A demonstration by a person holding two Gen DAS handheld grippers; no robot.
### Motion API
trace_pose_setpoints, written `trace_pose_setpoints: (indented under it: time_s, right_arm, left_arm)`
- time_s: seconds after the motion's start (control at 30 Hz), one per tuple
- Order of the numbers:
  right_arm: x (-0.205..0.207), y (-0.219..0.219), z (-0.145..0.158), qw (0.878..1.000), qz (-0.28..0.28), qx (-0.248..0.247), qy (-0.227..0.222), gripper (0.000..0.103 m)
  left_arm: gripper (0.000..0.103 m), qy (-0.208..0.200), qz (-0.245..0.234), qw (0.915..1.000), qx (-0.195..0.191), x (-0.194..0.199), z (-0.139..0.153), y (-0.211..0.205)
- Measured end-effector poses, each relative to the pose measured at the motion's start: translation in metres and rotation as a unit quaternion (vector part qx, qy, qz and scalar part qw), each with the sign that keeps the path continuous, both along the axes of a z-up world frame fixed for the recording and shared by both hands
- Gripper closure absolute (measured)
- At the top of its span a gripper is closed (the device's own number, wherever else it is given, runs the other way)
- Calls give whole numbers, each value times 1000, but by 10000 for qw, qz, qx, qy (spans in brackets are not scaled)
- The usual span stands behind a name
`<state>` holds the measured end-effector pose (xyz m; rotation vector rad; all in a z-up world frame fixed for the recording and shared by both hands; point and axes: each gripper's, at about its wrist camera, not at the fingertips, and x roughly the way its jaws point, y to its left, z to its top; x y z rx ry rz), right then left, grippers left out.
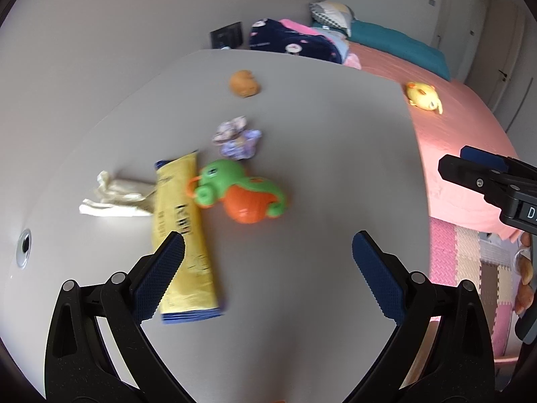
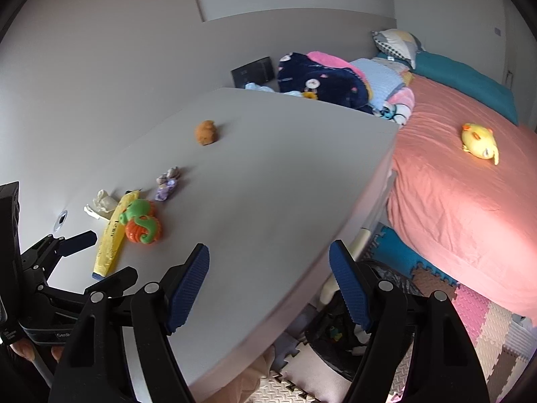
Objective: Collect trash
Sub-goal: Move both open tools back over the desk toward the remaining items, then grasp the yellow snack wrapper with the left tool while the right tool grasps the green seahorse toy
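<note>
From my remote seat, both pairs of tongs hang over the pale grey tabletop (image 1: 319, 174) with nothing in them. My left gripper (image 1: 268, 268) has its 2 blue ribbed pads spread wide; my right gripper (image 2: 268, 288) is parted about as far and straddles the table's near edge.

The long yellow flat snack wrapper with blue ends (image 1: 183, 235) lies just under and ahead of the left gripper's left finger, its long axis running away from me and leaning slightly left. In my judgement that is the relation that counts: the left gripper is much the nearer, and would need to shift left and turn across the wrapper's narrow width.

Against the wrapper's far left side sits a crumpled cream tissue (image 1: 117, 198). To its right, touching or nearly so, rests a green-and-orange plastic toy (image 1: 241, 193), then a scrunched purple-and-white wrapper (image 1: 236, 137) and, farther back, a round brown lump (image 1: 244, 83) I cannot identify.

Beyond the table's right edge stands a bed with a salmon-pink sheet (image 2: 453, 201), a yellow plush toy (image 2: 480, 141) on it, piled blankets at its head, and pastel foam floor tiles (image 2: 486, 319) below.
</note>
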<state>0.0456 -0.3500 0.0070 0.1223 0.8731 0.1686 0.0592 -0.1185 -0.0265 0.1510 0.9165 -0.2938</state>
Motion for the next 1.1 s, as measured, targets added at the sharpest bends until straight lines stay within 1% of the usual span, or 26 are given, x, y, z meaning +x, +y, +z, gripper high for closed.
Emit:
trace_pose_setpoints:
  time_s: [0.23, 0.37, 0.43, 0.6, 0.7, 0.83, 0.93, 1.1]
  right_arm:
    - [13, 33, -8, 9993, 351, 38, 78, 28]
    - [21, 50, -13, 9984, 552, 71, 115, 28]
    - [27, 59, -16, 9976, 670, 121, 149, 28]
    - [40, 80, -21, 9951, 935, 248, 205, 28]
    - [46, 92, -24, 9937, 1067, 246, 226, 28]
    - [54, 109, -29, 9915, 1245, 250, 273, 28]
    - [59, 122, -34, 9892, 1421, 196, 287, 28]
    - [66, 141, -42, 9853, 1667, 127, 344, 28]
  left_arm:
    - [6, 59, 410, 9991, -99, 6, -9, 35]
    - [8, 86, 534, 9985, -128, 9, -13, 46]
    - [16, 119, 564, 9983, -125, 11, -15, 50]
    - [27, 241, 644, 9976, -105, 16, -22, 61]
    - [39, 289, 780, 9964, -165, 17, -25, 70]
    - [51, 211, 872, 9959, -110, 16, -24, 79]
    - [57, 163, 881, 9959, -76, 16, -23, 84]
    - [62, -6, 841, 9965, 5, 16, -24, 87]
